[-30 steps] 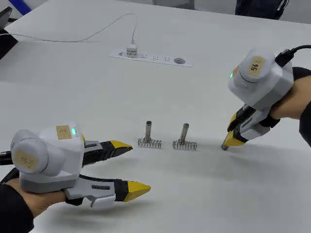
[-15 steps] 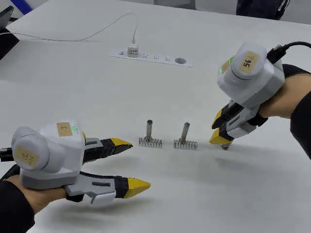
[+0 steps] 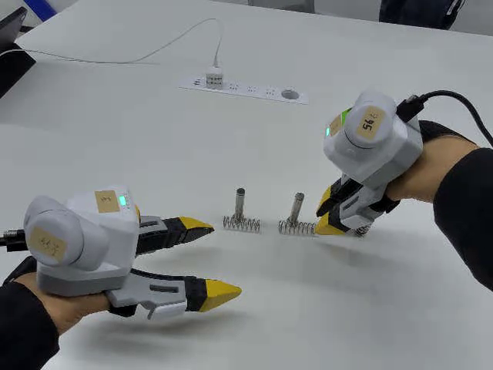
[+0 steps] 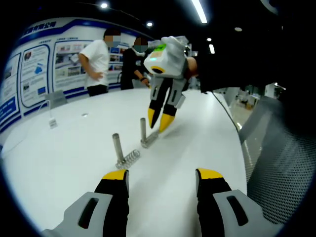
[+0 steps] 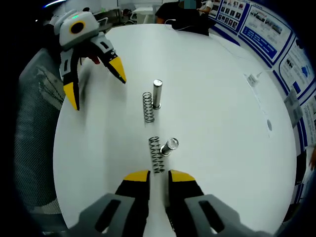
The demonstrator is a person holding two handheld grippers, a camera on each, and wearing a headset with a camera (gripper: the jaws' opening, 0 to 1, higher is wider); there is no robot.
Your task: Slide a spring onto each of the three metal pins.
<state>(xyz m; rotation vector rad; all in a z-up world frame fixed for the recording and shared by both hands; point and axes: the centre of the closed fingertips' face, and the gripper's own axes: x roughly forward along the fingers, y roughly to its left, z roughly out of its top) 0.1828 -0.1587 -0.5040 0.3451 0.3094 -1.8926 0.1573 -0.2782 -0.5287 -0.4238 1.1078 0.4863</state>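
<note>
The left gripper [image 3: 209, 258] lies low over the white table [image 3: 154, 154] at 8 o'clock in the head view, held in a hand. Its yellow-tipped jaws stand wide apart with nothing between them, and they point toward 3 o'clock.

Near the middle, the left pin [image 3: 239, 202] stands upright. The left spring [image 3: 241, 224] lies flat on the table at its 6 o'clock, touching or just beside the foot. At the left pin's 3 o'clock stands the right pin [image 3: 296, 206], also upright and bare. The right spring [image 3: 295, 227] lies the same way against its base. Neither spring is on a pin.

The right gripper [image 3: 323, 217] comes down from 2 o'clock, with its tips just beside the right spring's end. In the right gripper view its jaws are a narrow slit apart, with only table showing through the gap. The spring's end sits at their 12 o'clock.

A small coil [image 3: 360, 230] stands on the table at the right gripper's 4 o'clock. It is partly hidden, so whether a pin is inside it cannot be told.

A power strip [image 3: 246, 88] lies at 12 o'clock.
</note>
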